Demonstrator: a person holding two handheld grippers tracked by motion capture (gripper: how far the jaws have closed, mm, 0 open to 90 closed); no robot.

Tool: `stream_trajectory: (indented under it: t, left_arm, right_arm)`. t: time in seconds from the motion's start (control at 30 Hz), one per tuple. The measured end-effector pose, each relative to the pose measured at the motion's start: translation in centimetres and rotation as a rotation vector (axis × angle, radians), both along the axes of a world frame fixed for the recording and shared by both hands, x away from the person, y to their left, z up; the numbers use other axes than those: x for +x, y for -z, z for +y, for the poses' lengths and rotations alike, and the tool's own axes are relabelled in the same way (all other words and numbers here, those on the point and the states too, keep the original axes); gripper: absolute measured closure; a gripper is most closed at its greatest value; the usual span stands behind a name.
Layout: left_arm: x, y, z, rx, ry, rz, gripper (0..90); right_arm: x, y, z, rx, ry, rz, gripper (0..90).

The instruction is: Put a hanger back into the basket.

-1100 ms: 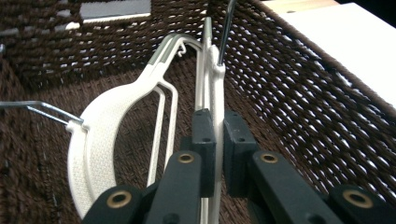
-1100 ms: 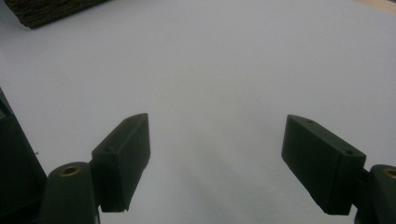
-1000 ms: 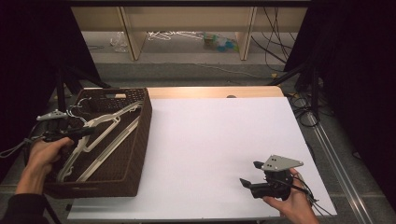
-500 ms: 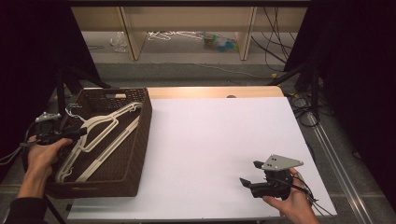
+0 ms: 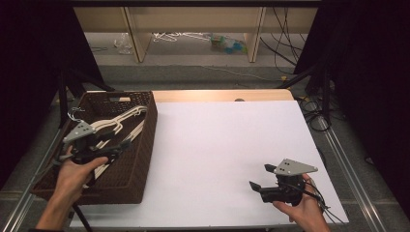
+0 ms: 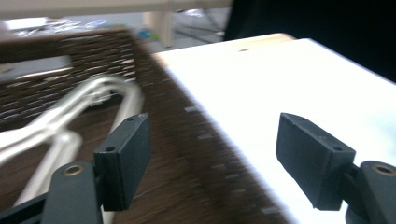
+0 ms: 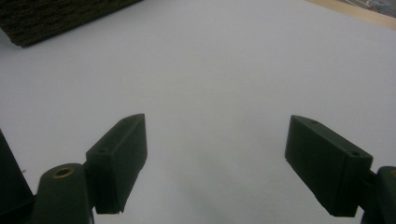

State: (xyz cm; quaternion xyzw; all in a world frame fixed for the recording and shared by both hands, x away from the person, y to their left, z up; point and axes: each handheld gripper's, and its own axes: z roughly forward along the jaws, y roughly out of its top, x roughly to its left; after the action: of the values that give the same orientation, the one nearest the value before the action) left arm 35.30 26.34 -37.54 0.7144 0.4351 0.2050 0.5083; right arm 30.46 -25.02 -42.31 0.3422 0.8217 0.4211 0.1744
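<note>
Several white hangers [image 5: 118, 121] lie in a brown wicker basket [image 5: 151, 121] at the table's left. My left gripper [image 5: 125, 143] hovers over the basket's near half and points right toward the white table. Its jaws have just been opening and stand wide with nothing between them. In the left gripper view the hangers [image 6: 70, 116] lie left of and beyond the left gripper [image 6: 215, 140], above the basket's floor and far wall [image 6: 56, 46]. My right gripper [image 5: 258, 176] rests at the table's front right, open and empty. The right gripper [image 7: 215, 135] looks over bare white surface.
The white table top [image 5: 227, 140] stretches between the basket and the right hand. A wooden strip [image 5: 217, 95] runs along the far edge. Shelves and cables stand on the floor beyond. A basket corner [image 7: 56, 18] lies far off at upper left.
The left gripper has swung right, from the basket's left rim to over its inside, and its jaws have gone from shut to wide. The right gripper has stayed put.
</note>
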Motion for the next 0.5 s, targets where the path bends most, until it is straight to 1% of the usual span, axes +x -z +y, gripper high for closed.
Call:
stream_trajectory:
  t: [0.1, 0.13, 0.17, 0.2, 0.27, 0.3, 0.33, 0.37, 0.4, 0.43, 0.47, 0.5]
  left_arm:
    - [-0.8, -0.1, -2.2, 0.012, 0.032, -0.037, 22.7]
    - [-1.1, -0.1, -2.9, 0.013, 0.045, -0.056, 21.9]
    - [-1.4, -0.1, -3.6, 0.007, 0.051, -0.063, 21.3]
    - [-1.7, 0.0, -4.3, 0.007, 0.064, -0.074, 21.3]
    - [-2.3, 0.3, -5.5, 0.000, 0.083, -0.080, 20.4]
    - [-2.6, 0.4, -6.1, 0.012, 0.095, -0.093, 19.8]
    - [-2.9, 0.5, -6.6, 0.008, 0.108, -0.112, 19.4]
    - [-3.2, 0.5, -7.0, 0.003, 0.131, -0.119, 19.6]
    - [-3.6, 0.5, -7.4, -0.011, 0.141, -0.102, 19.5]
    - [-4.0, 0.5, -7.8, -0.022, 0.151, -0.094, 19.3]
    - [-4.3, 0.6, -8.2, -0.013, 0.160, -0.100, 19.2]
    - [-4.7, 0.7, -8.6, 0.010, 0.164, -0.107, 19.1]
  right_arm:
    - [0.0, -0.1, -0.1, 0.015, 0.000, -0.014, 21.1]
    - [0.1, -0.2, -0.1, 0.024, -0.001, -0.020, 20.2]
    - [0.0, -0.3, -0.2, 0.032, 0.014, -0.024, 19.5]
    - [0.0, -0.3, -0.3, 0.054, 0.009, -0.021, 19.6]
    - [-0.1, -0.4, -0.5, 0.077, 0.016, -0.042, 18.0]
    - [-0.1, -0.4, -0.6, 0.089, 0.014, -0.045, 17.2]
    - [-0.1, -0.5, -0.6, 0.098, 0.021, -0.053, 16.7]
    - [-0.2, -0.6, -0.8, 0.095, 0.031, -0.055, 16.7]
    - [-0.3, -0.6, -0.9, 0.099, 0.039, -0.067, 16.7]
    - [-0.3, -0.7, -0.9, 0.108, 0.048, -0.086, 16.7]
    - [-0.5, -0.7, -0.9, 0.114, 0.042, -0.077, 16.7]
    - [-0.5, -0.8, -0.9, 0.119, 0.039, -0.082, 16.7]
